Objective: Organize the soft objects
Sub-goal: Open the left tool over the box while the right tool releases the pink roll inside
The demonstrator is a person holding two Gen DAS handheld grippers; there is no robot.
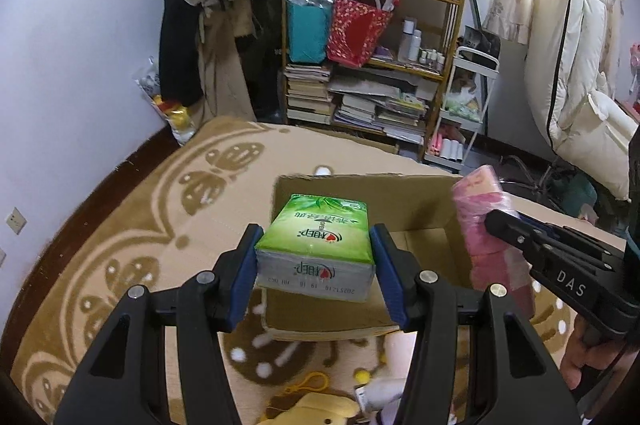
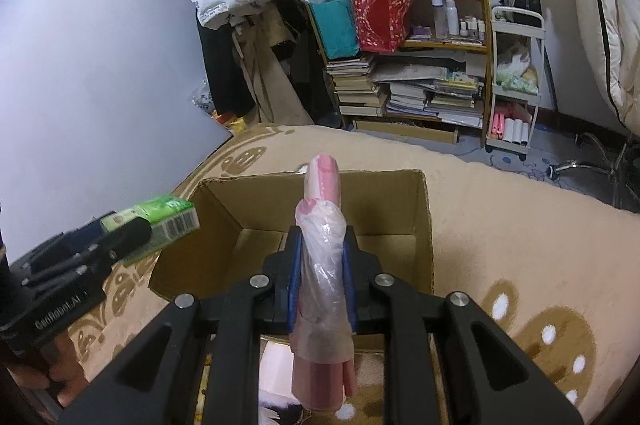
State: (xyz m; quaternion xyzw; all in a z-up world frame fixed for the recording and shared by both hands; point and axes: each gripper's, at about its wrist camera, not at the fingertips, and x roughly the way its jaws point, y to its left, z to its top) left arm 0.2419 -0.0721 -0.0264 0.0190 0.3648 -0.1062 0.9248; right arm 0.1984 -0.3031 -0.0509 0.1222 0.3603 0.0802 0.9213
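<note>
One open cardboard box (image 1: 420, 229) sits on the beige blanket (image 1: 132, 225) with brown butterfly patterns, and both grippers hang at its near rim, each carrying a soft item. The left gripper (image 1: 316, 257) has its blue-padded fingers clamped on the two long sides of a green tissue pack (image 1: 316, 245), which sits squarely between them and juts forward over the box's left near corner. The right gripper (image 2: 322, 277) is squeezed tight on a narrow pink bundle in clear plastic wrap (image 2: 324, 257), gripped around its middle so it pokes up above the fingers and hangs below them, over the box's near edge.
</note>
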